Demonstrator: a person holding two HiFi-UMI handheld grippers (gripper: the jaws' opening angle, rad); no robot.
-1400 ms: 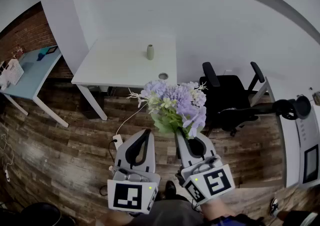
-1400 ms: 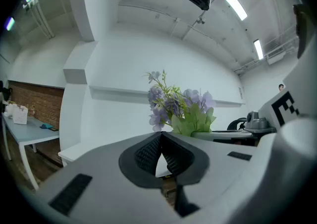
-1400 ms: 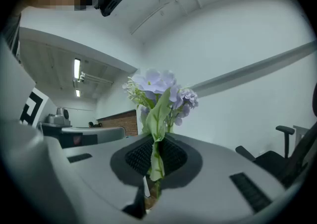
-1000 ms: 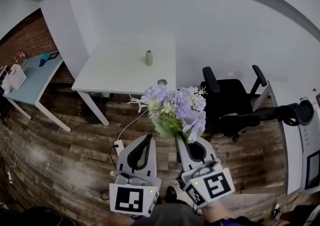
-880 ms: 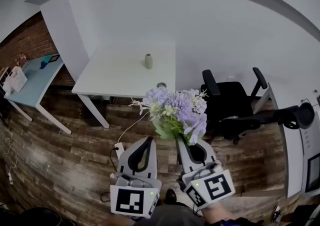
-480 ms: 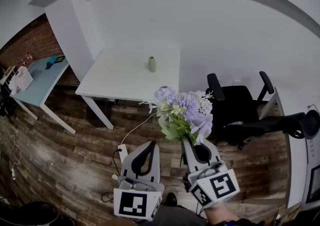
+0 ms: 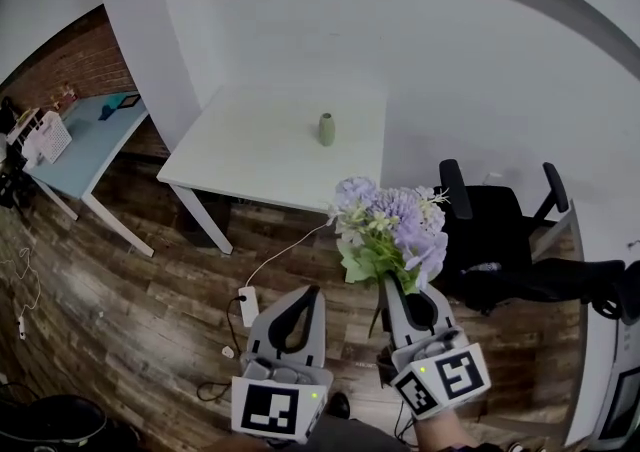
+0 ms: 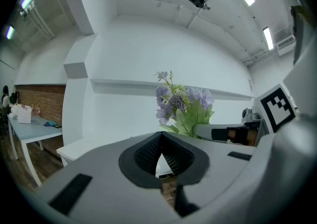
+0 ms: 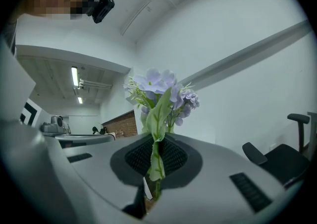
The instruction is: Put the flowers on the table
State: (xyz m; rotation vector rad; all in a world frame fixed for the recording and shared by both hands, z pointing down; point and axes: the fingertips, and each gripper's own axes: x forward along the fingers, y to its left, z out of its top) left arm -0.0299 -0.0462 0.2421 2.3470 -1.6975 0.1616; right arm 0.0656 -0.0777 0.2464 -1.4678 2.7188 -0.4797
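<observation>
A bunch of pale purple flowers with green leaves stands upright over the wooden floor. My right gripper is shut on its stem. In the right gripper view the stem is pinched between the dark pads and the blooms rise above them. My left gripper hangs beside it on the left, shut with nothing in it; its tips touch. From the left gripper view the flowers show to the right. The white table stands ahead against the wall, a small grey-green vase on it.
A black office chair stands to the right of the table. A light blue table with a white basket is at the far left by a brick wall. A white power strip and its cable lie on the floor ahead of my left gripper.
The head view has swung, so the table, the vase, the flowers and both grippers sit further right in the picture. The right gripper's hold on the flowers is unchanged.
</observation>
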